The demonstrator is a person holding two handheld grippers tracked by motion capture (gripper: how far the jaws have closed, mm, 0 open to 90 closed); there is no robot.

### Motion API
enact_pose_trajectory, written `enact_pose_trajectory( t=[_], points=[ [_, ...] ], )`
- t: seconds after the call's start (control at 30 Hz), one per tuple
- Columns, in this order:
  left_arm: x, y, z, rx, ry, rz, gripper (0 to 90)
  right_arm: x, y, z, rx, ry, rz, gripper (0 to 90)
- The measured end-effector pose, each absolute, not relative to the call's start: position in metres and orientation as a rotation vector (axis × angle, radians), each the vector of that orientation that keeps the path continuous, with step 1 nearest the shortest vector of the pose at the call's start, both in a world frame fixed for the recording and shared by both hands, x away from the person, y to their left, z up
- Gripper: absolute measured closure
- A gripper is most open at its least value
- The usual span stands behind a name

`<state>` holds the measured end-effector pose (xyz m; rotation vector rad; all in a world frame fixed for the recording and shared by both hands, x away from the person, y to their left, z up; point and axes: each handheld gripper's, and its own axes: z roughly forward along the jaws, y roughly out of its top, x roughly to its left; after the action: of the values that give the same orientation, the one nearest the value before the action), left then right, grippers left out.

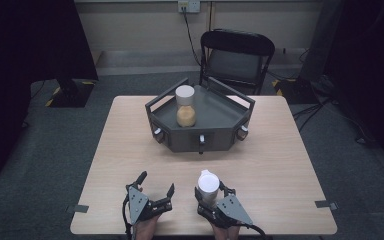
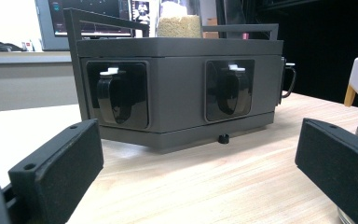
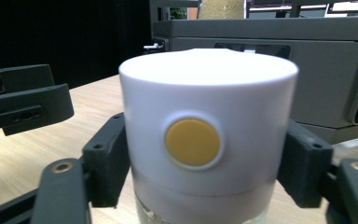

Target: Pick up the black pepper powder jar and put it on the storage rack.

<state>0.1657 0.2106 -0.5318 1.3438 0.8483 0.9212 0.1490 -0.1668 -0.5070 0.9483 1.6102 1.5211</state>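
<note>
We have the right gripper (image 1: 211,196) closed on a white-capped jar (image 1: 208,186) at the near edge of the surface (image 1: 280,150), a little right of centre; in the right gripper view the jaws press against both sides of the jar just under its cap, so the grip looks made. The jar stands upright on the wood and, as far as we can judge, has not yet been lifted. The left gripper (image 1: 156,186) rests just to the left of it with its jaws spread wide and nothing between them. Farther off, in the middle of the surface, sits a dark grey tray (image 1: 215,117) with rails and side handles, and a second jar (image 1: 185,106), white-capped and holding a tan grainy filling, stands in its left part. We take the work to be gathering jars into that tray: one is in place, and ours is gripped but not yet carried over and set down. Our jar has a broad white cap with a round yellow button (image 3: 192,142) on its side and a clear glass body below; its contents are hidden from us.
</note>
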Motion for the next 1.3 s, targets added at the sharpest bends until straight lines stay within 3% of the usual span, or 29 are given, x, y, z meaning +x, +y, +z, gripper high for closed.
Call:
enact_pose_trajectory(
  t=[1.3],
  points=[
    [0.166, 0.211, -0.532, 1.344, 0.848, 0.921, 0.2, 0.155, -0.173, -0.486, 0.969, 1.621, 1.526, 30.2]
  ],
)
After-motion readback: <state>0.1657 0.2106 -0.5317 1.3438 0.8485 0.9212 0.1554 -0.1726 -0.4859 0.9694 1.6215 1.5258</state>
